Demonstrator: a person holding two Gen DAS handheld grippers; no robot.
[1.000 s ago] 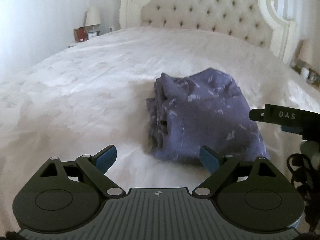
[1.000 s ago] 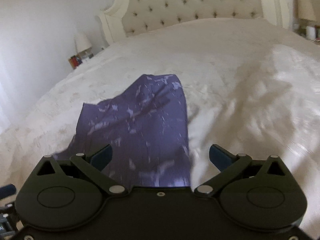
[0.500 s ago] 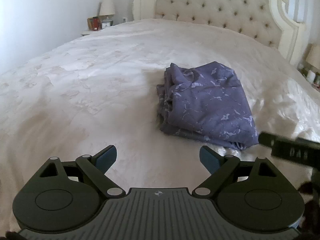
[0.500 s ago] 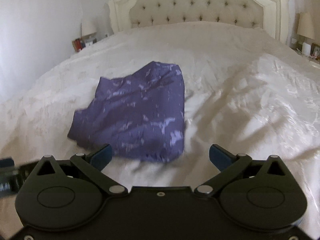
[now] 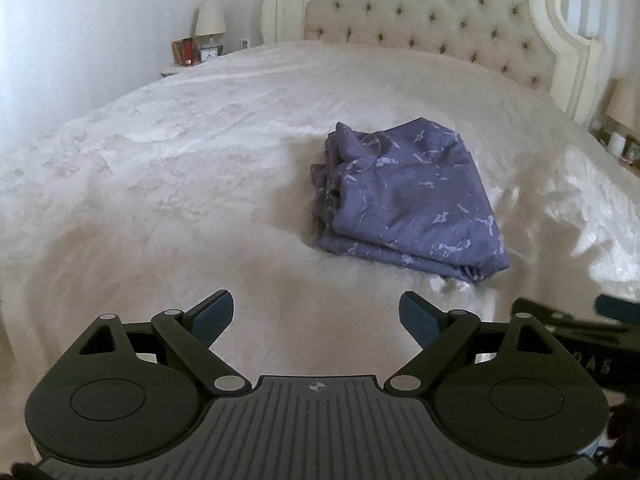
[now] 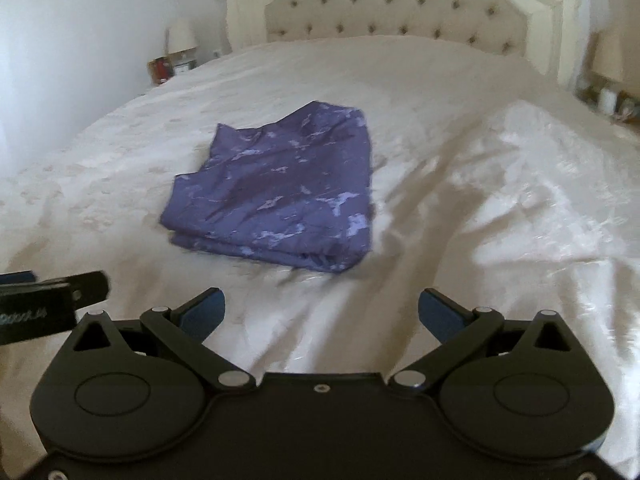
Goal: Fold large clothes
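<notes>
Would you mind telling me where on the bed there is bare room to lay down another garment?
The bedspread lies bare left of the folded purple garment, between it and the headboard, and in front toward the open left claw. The rumpled patch to its right is free too. Nothing crowds the bed.

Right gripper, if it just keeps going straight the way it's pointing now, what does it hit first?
Probably the white bedspread. The right gripper is open, with bare cover between its fingers. The folded purple garment lies ahead but left of centre, so it would likely pass beside it. Depth is hard to judge.
</notes>
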